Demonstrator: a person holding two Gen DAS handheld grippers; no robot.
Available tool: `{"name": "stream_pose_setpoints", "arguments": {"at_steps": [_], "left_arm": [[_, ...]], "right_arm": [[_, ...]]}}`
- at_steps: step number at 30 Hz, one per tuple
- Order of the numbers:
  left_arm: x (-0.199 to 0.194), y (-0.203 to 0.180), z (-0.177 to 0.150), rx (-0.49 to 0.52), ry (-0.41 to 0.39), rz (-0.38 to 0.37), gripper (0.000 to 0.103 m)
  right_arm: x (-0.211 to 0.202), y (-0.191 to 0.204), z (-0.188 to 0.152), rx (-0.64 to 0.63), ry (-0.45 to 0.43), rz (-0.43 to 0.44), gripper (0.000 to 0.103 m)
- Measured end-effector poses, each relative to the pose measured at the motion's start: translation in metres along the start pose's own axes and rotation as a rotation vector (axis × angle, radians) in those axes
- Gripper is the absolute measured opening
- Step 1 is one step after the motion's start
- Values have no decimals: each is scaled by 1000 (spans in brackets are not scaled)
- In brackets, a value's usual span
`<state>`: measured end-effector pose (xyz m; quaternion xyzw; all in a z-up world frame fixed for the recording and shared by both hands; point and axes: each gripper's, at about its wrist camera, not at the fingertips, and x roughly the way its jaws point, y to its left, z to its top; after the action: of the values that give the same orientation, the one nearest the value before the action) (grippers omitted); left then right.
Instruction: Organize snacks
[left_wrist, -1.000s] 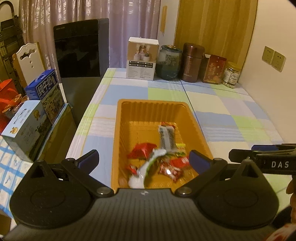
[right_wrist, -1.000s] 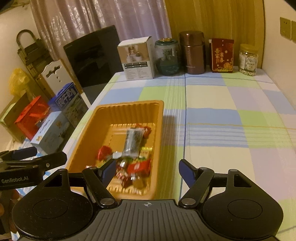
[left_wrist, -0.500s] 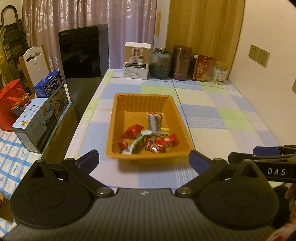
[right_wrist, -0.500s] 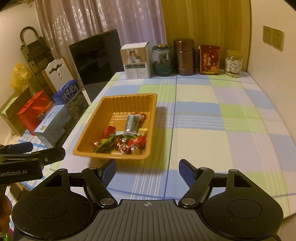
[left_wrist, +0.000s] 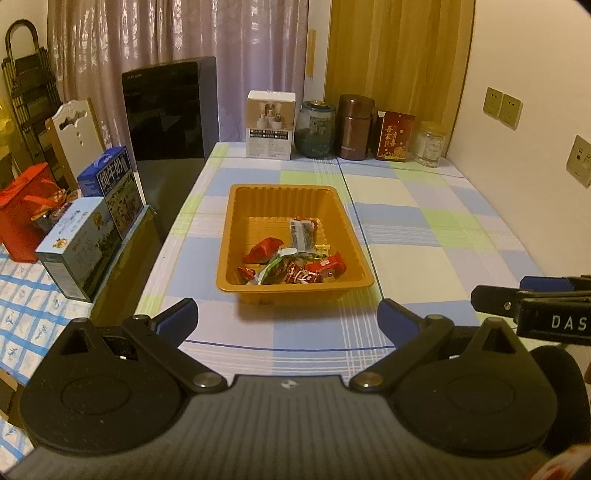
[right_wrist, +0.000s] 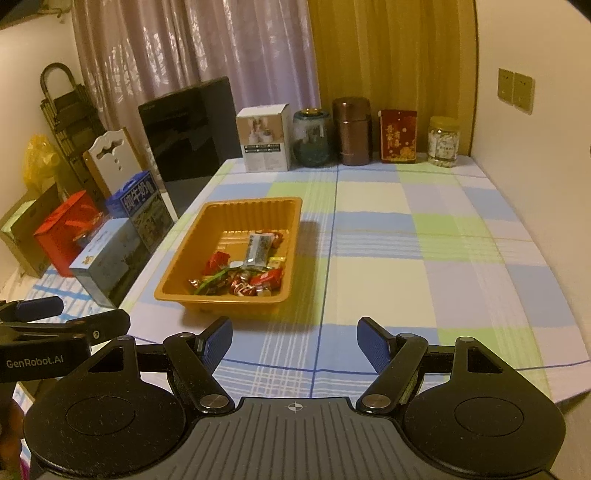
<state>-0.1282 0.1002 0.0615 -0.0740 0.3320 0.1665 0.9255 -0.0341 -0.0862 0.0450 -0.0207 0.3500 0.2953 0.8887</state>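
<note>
An orange plastic tray (left_wrist: 280, 194) stands on the checked tablecloth, also in the right wrist view (right_wrist: 251, 206). Several wrapped snacks lie in its near half: red packets (left_wrist: 264, 249), a grey bar (left_wrist: 302, 233) (right_wrist: 258, 245) and a green-white wrapper (left_wrist: 275, 263). My left gripper (left_wrist: 288, 317) is open and empty, held back from the tray near the table's front edge. My right gripper (right_wrist: 294, 341) is open and empty, to the right of the left one, also short of the tray.
Along the table's far edge stand a white box (left_wrist: 270, 129), a glass jar (left_wrist: 317, 129), a brown canister (left_wrist: 356, 127), a red packet (left_wrist: 394, 136) and a small jar (left_wrist: 429, 144). Milk cartons (left_wrist: 110, 184) and a red bag (left_wrist: 22, 214) sit left of the table.
Both grippers have pulled back and up from over the tray towards the table's front edge. The snacks stay in the tray. Both stay open.
</note>
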Motion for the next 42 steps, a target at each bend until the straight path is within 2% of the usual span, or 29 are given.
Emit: {"name": "stream_pose_setpoints", "arguments": {"at_steps": [17, 29, 42], "left_arm": [[-28, -1, -13, -6, -27, 5, 103], [-30, -4, -16, 13, -38, 13, 103], [-31, -3, -18, 14, -51, 18, 103]], "right_arm": [[-26, 20, -13, -49, -28, 10, 74], [-36, 20, -18, -41, -97, 3, 74], [-32, 18, -22, -46, -91, 17, 74]]}}
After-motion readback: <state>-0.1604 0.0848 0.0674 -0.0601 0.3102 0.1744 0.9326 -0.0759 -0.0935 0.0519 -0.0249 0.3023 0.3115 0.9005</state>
